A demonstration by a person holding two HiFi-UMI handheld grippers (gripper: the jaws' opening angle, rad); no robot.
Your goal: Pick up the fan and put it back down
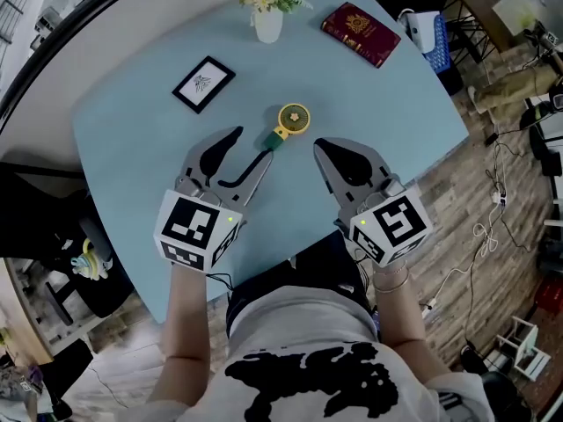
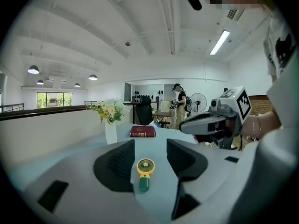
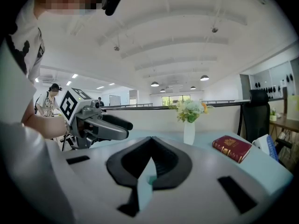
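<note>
Since the fan (image 1: 291,121) is lying flat around the middle of the counter (image 1: 132,130), handle aimed at the near edge, I'd grab it with the left gripper (image 1: 251,145), whose fingers are spread with nothing in them. Right gripper (image 1: 321,148) has its fingers closed and empty. Best bet imo: come in low, straddle the handle, squeeze gently.

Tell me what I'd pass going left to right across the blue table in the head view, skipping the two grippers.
framed picture → small yellow handheld fan → dark red book. The vase of flowers overlaps the fan's span, so it gets no clear slot.
</note>
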